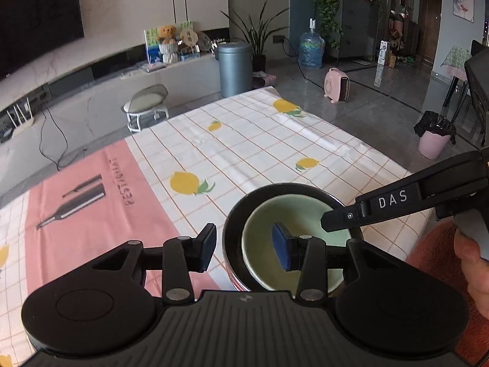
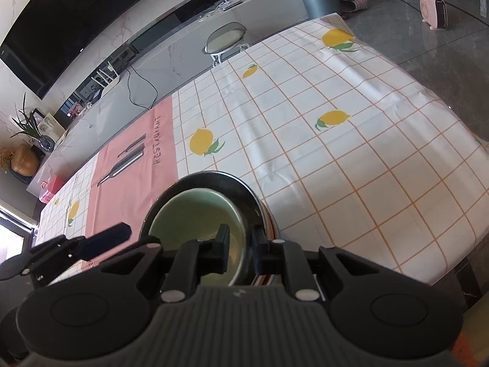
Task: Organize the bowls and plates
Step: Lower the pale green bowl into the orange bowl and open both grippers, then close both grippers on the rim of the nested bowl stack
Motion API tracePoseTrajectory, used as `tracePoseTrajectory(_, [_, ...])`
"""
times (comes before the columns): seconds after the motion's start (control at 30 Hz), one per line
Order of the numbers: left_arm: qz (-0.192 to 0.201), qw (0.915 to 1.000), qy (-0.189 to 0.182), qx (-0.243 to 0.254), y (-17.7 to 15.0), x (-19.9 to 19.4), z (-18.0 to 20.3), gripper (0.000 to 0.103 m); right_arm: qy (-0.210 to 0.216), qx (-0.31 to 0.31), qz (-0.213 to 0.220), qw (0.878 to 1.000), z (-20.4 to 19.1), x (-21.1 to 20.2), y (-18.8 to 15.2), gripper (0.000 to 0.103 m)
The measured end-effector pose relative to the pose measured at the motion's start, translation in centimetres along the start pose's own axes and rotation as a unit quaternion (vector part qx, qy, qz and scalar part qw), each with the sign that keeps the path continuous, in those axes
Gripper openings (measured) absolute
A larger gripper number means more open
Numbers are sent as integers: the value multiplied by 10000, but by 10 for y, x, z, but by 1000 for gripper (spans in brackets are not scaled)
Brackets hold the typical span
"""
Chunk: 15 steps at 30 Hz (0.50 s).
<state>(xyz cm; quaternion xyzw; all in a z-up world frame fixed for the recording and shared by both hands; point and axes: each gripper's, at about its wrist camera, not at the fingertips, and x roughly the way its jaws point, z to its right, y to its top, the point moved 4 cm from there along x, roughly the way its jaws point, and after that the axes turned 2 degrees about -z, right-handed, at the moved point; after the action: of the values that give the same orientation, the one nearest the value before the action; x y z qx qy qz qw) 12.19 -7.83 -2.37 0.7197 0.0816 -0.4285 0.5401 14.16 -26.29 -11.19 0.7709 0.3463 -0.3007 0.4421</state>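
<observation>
The green bowl (image 1: 293,238) sits nested inside a dark bowl (image 1: 241,208), which stands on the tablecloth (image 1: 244,140) near the table's front edge, close below both tools. The right gripper (image 2: 241,244) is clamped on the green bowl's near rim: one finger inside the bowl, the other outside its wall, in the gap to the dark bowl's rim. The left wrist view agrees, showing that gripper's tip reaching in from the right onto the green rim. The left gripper (image 1: 244,244) stands apart, with nothing held; its jaws straddle the dark bowl's left rim, one pad over the cloth, the other over the green interior, neither seen pressing on anything. Judgement: the nesting appears done or close to done, and the right gripper alone controls the green bowl. The next move turns on that rim grip; the bowl lies directly ahead of and below the right tool, so release should be straight and gentle, lest the bowl tip.
</observation>
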Motion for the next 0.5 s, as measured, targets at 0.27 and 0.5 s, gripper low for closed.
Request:
tracePoseTrajectory(0.27, [116, 9894, -529, -1348, 4, 0, -35, 67, 372, 223, 333, 9985, 6, -13, 2, 28])
tracePoseTrajectory(0.5, [-184, 9683, -918, -2316, -1, 15, -57, 82, 507, 893, 704, 9922, 26, -24, 9, 71])
